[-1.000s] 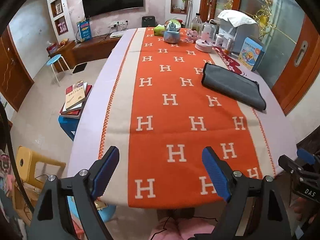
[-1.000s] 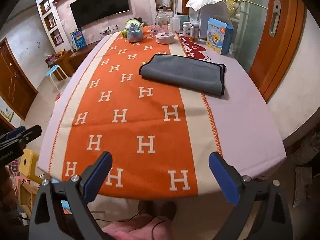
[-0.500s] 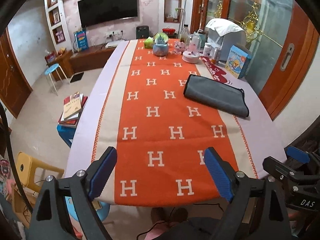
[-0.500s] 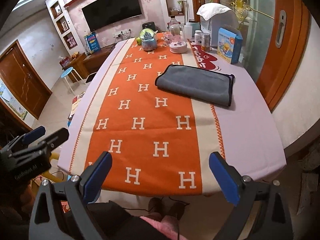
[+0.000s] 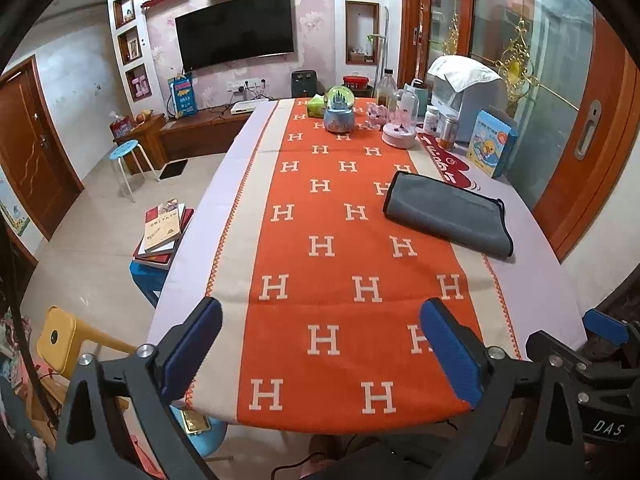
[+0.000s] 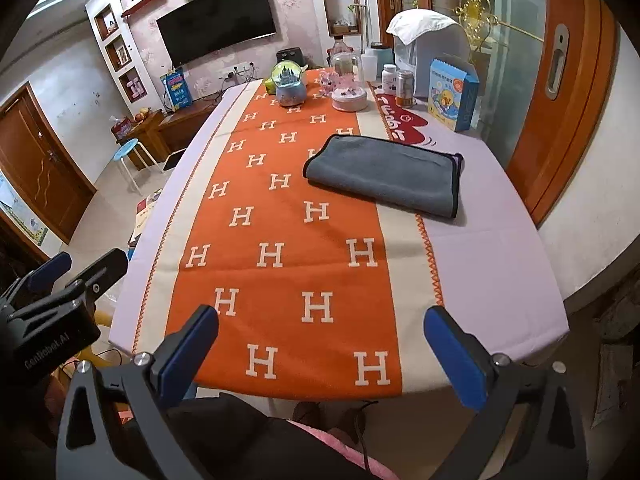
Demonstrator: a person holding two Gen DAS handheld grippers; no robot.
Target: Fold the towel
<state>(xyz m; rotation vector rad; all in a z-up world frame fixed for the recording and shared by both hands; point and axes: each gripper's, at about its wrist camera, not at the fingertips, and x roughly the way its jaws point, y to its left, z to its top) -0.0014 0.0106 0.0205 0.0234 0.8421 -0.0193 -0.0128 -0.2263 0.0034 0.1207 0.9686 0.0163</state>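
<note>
The left gripper hangs over the near edge of the table, its blue-padded jaws spread wide with nothing between them. The right gripper is held likewise at the near edge, jaws fully apart and empty. Neither touches the cloth. In the left wrist view the right gripper appears at the lower right margin; in the right wrist view the left gripper appears at the left margin.

The towel, grey with dark piping, lies folded into a flat oblong toward the right edge of the table, well apart from both grippers. It straddles the border where the orange runner with white H marks meets the pale lilac tablecloth. Its piped open edges face the right edge; its rounded fold faces the table's middle.

At the far end of the table stand a snow globe, a pink lidded dish, several bottles and jars, and a blue picture box near the far right corner. Beyond the left edge, a stack of books rests on a blue stool, and a yellow stool stands near the left gripper.
</note>
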